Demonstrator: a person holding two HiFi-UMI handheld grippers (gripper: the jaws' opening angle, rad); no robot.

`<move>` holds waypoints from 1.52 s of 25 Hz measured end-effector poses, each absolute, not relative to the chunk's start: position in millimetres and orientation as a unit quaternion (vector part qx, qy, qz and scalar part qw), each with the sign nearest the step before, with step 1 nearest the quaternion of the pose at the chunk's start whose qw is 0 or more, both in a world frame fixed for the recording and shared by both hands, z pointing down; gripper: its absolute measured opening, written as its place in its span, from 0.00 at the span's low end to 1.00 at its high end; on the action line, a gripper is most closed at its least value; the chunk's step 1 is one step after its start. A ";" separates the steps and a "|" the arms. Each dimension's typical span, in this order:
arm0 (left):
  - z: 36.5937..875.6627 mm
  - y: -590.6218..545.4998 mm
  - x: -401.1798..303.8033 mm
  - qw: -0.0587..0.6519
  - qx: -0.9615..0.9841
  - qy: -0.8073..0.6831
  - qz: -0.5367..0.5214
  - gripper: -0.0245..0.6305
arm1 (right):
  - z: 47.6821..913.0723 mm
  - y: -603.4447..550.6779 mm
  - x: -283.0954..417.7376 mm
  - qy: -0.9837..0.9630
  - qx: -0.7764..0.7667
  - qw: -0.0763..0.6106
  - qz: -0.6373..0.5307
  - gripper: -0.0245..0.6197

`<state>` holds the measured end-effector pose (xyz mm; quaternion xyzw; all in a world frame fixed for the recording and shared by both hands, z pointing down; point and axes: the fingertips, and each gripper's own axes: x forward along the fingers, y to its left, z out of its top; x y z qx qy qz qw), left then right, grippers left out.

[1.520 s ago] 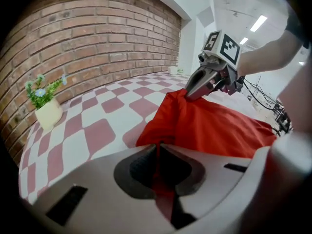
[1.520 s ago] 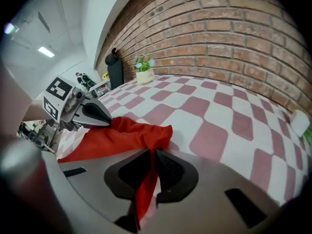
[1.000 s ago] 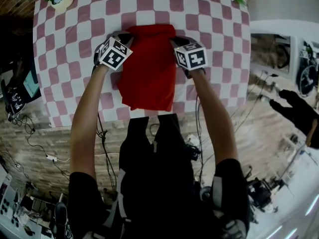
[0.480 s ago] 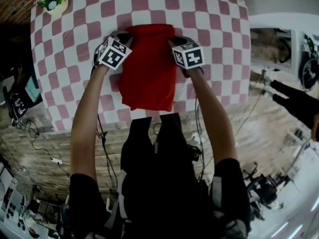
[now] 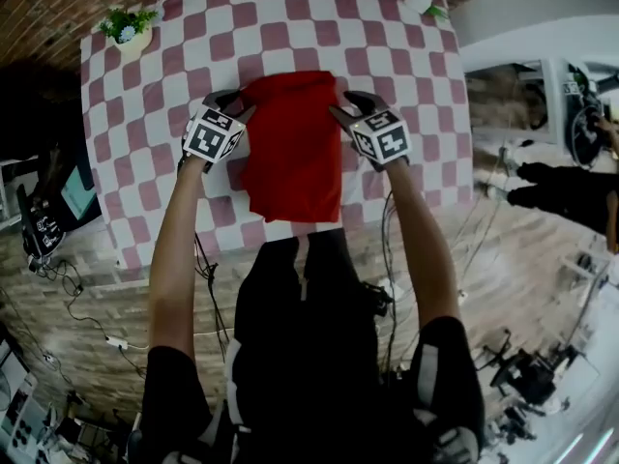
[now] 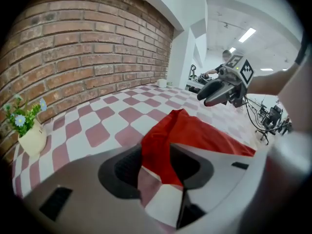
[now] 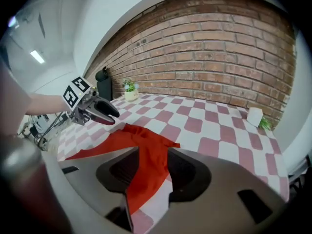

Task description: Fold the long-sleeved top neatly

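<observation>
As left gripper [image 6: 156, 147] and right gripper [image 7: 150, 152] open, red top [image 5: 290, 148] between fingers [image 6: 122, 167] (both).

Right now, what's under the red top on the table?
The red-and-white checked tablecloth lies under the red top, showing on every side of it. The part directly beneath is covered by the fabric, so anything lying there cannot be seen.
</observation>
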<state>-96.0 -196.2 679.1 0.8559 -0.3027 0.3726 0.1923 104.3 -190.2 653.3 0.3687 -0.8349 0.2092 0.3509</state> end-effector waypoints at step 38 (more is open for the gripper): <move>743.3 -233.5 -66.0 0.213 0.824 -0.094 0.517 0.39 | 741.9 -265.3 99.0 -0.808 -0.037 0.566 0.161 0.31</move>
